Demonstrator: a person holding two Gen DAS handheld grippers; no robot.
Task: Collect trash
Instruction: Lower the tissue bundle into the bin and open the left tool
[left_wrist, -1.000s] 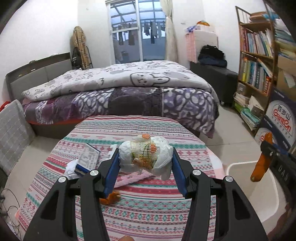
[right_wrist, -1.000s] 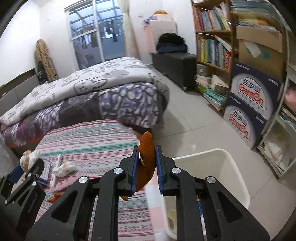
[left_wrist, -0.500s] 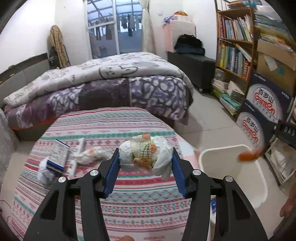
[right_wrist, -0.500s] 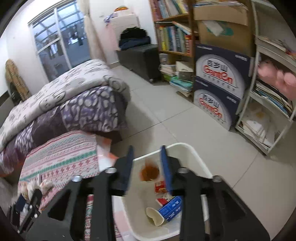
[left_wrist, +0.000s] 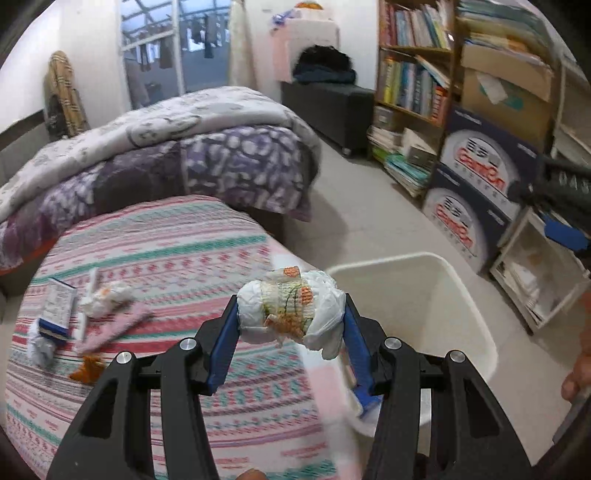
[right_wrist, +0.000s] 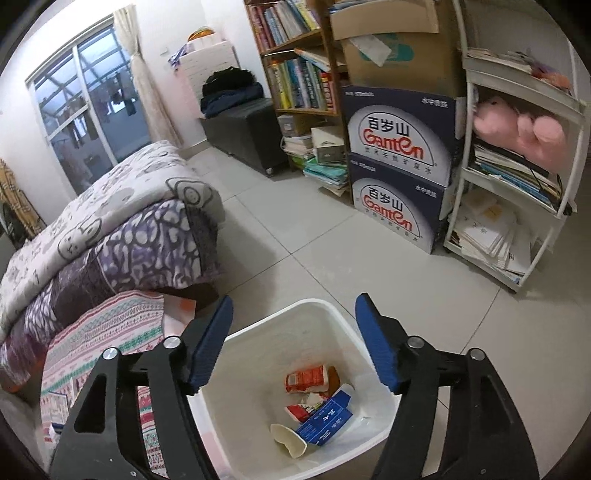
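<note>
My right gripper (right_wrist: 293, 343) is opening, empty, over the bin (right_wrist: 258, 332); my left gripper (left_wrist: 290, 325) pinches a wad (left_wrist: 291, 310); scraps (left_wrist: 107, 295) remain left of it

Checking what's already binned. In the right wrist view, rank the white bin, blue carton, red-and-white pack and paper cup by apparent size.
1. white bin, by far the largest
2. blue carton
3. red-and-white pack and paper cup: they look alike, both partly hidden, so unranked

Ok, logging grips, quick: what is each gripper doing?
Left gripper: closed on the wrapped trash bundle.
Right gripper: opening, nothing between its fingers, over the bin.
</note>
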